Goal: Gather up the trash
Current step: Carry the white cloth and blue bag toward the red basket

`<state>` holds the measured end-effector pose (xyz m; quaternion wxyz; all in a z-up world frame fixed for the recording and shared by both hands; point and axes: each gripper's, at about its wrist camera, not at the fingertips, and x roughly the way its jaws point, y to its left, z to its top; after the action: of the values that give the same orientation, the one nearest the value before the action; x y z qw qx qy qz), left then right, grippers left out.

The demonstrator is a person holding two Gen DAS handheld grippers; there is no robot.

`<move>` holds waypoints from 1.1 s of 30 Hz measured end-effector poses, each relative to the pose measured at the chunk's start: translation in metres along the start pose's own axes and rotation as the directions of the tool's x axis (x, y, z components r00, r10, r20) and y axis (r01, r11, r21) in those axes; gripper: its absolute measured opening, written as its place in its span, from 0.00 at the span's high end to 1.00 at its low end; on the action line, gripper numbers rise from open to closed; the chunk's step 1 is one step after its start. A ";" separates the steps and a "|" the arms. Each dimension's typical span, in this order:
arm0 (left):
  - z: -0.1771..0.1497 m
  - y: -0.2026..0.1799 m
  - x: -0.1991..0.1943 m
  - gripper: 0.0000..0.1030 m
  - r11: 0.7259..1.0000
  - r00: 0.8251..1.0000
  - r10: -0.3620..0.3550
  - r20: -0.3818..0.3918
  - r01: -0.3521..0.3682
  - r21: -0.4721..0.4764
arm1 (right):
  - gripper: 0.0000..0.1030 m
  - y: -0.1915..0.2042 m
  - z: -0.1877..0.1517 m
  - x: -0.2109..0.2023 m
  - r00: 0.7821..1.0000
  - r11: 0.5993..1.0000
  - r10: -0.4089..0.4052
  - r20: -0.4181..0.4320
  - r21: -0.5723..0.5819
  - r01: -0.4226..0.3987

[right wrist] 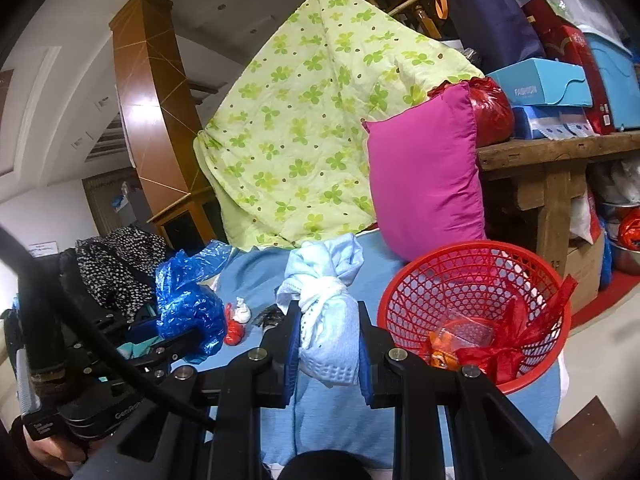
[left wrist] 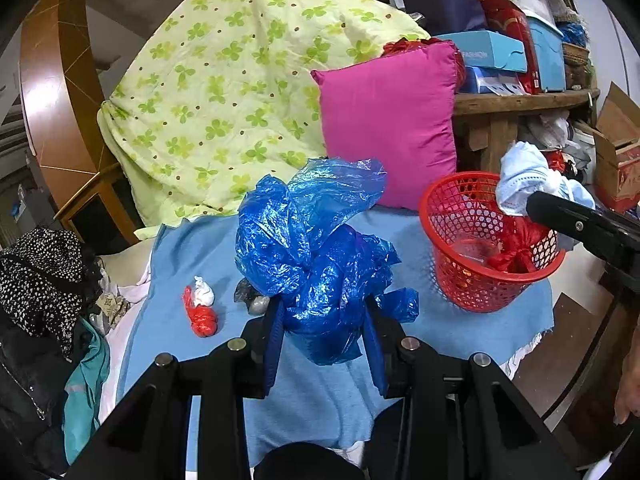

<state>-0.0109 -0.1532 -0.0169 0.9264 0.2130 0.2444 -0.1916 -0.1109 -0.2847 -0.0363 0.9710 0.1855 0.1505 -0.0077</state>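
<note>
My left gripper [left wrist: 324, 312] is shut on a crumpled blue plastic bag [left wrist: 316, 248] and holds it above the blue cloth [left wrist: 320, 392]. My right gripper [right wrist: 329, 332] is shut on a knotted light-blue cloth bundle [right wrist: 326, 308], just left of the red mesh basket [right wrist: 476, 276]. In the left wrist view the bundle [left wrist: 528, 176] hangs at the basket's [left wrist: 460, 280] far right rim. The basket holds red plastic [right wrist: 496, 356] and an orange wrapper [right wrist: 440, 354]. A small red and white knotted bag [left wrist: 202, 308] and a dark grey scrap [left wrist: 252, 300] lie on the cloth.
A pink pillow [left wrist: 392, 120] and a green clover quilt [left wrist: 224, 96] stand behind the cloth. A wooden shelf [right wrist: 560, 152] with boxes is at the right. Dark clothes [left wrist: 44, 280] are piled at the left. The cloth's right edge drops to the floor.
</note>
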 end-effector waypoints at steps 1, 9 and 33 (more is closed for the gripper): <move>-0.001 -0.001 0.001 0.63 1.000 1.000 -0.003 -0.004 0.003 0.001 | 0.75 0.000 0.000 0.000 1.000 1.000 -0.011 -0.004 -0.004 0.011; -0.001 -0.003 0.008 0.63 1.000 0.999 -0.019 -0.033 0.018 -0.006 | 0.75 0.003 0.002 0.002 0.991 0.990 -0.132 -0.008 -0.053 0.131; -0.003 -0.016 0.018 0.63 0.998 0.996 -0.052 -0.073 0.053 0.017 | 0.75 -0.008 0.005 -0.006 0.964 0.962 -0.266 0.001 -0.055 0.266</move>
<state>-0.0051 -0.1697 -0.0339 0.9094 0.2220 0.2818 -0.2104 -0.1153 -0.2944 -0.0329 0.9654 0.1371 0.1772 -0.1334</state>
